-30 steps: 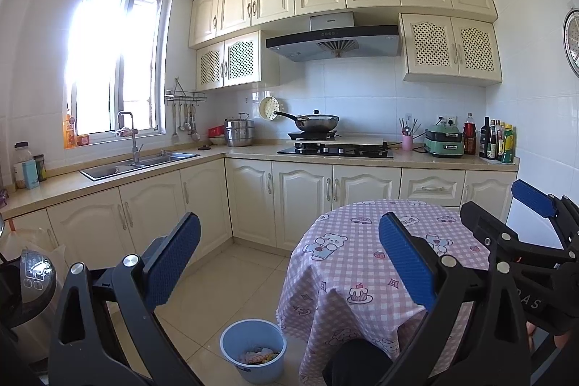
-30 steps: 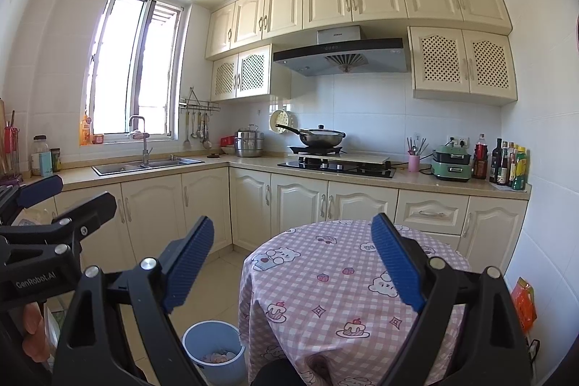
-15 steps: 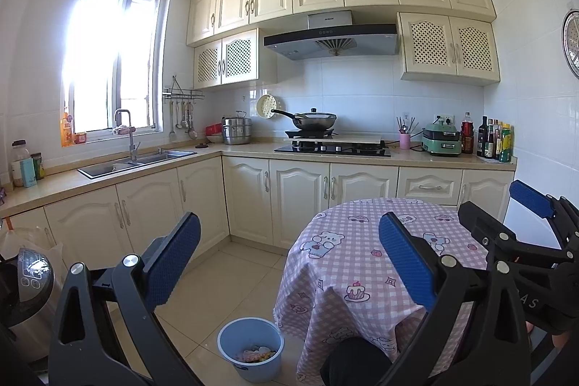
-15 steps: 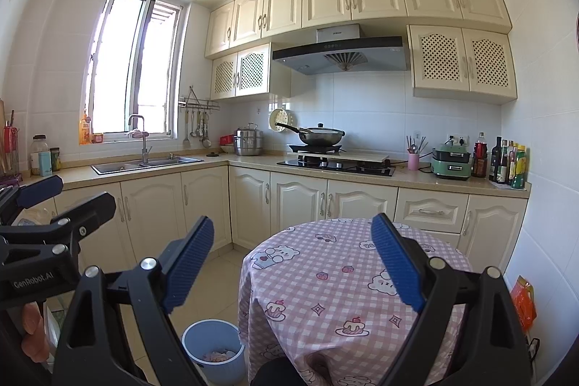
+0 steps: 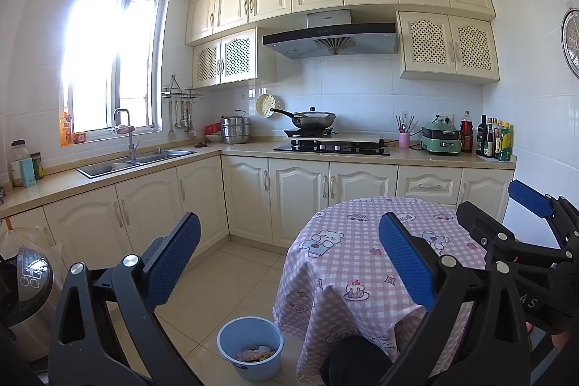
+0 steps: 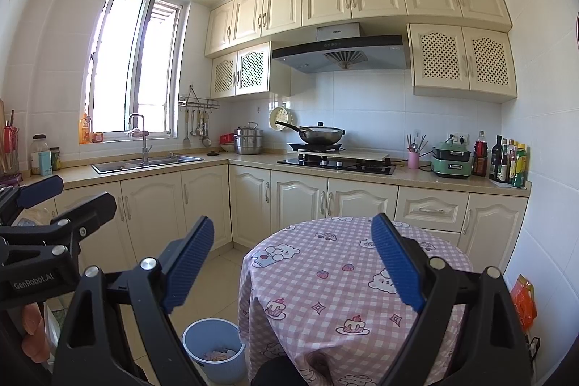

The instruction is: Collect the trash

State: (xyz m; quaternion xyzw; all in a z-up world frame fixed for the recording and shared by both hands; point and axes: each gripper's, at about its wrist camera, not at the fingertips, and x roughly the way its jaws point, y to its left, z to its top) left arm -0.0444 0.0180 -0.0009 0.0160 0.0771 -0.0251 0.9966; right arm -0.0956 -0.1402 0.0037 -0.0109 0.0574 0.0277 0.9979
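At twelve o'clock I see a wok [image 5: 314,119] on the stove [image 5: 333,147]; at ten, the sink [image 5: 135,161]; at two, bottles [image 5: 494,140] crowd the counter [image 5: 249,149] by a green cooker [image 5: 441,140].

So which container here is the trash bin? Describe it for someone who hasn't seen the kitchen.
Find the round table with the pink checked cloth in the middle of the kitchen. On the tiled floor at its left foot stands a small light-blue bucket with scraps inside, the only open container on the floor.
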